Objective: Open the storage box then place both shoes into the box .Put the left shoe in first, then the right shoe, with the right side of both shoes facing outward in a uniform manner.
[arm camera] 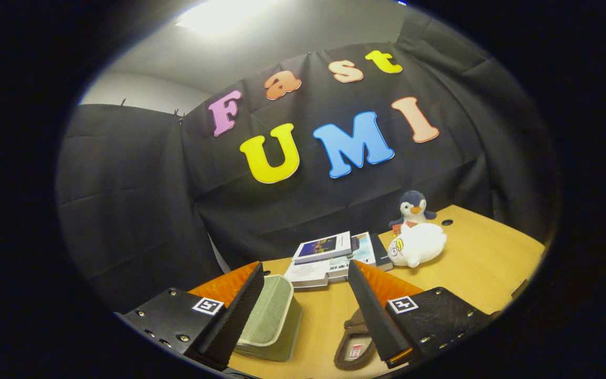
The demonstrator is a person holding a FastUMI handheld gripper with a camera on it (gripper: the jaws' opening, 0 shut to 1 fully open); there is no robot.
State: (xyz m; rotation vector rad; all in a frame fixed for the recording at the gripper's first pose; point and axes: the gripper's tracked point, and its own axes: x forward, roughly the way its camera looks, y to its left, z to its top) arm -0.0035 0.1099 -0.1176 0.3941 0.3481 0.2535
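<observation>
Storage box (271, 316), pale green with a lighter rim, sits on the wooden desk (482, 263) just ahead of the gripper (305, 310), partly hidden behind its left finger; whether the lid is open cannot be told. Gripper fingers stand wide apart, gripping nothing. Brown shoe (355, 345) lies on the desk beside the right finger's inner face, opening up, a small red-and-white label showing on its insole; its front end is covered by the finger. Second shoe cannot be made out. Beyond the fingers, toward the desk's far edge, a low stack of books (329, 258) rests flat. Just right of the books lies a white plush toy (418, 245), with a penguin plush (413, 208) upright behind it, touching it, against the black cloth wall (140, 210).
</observation>
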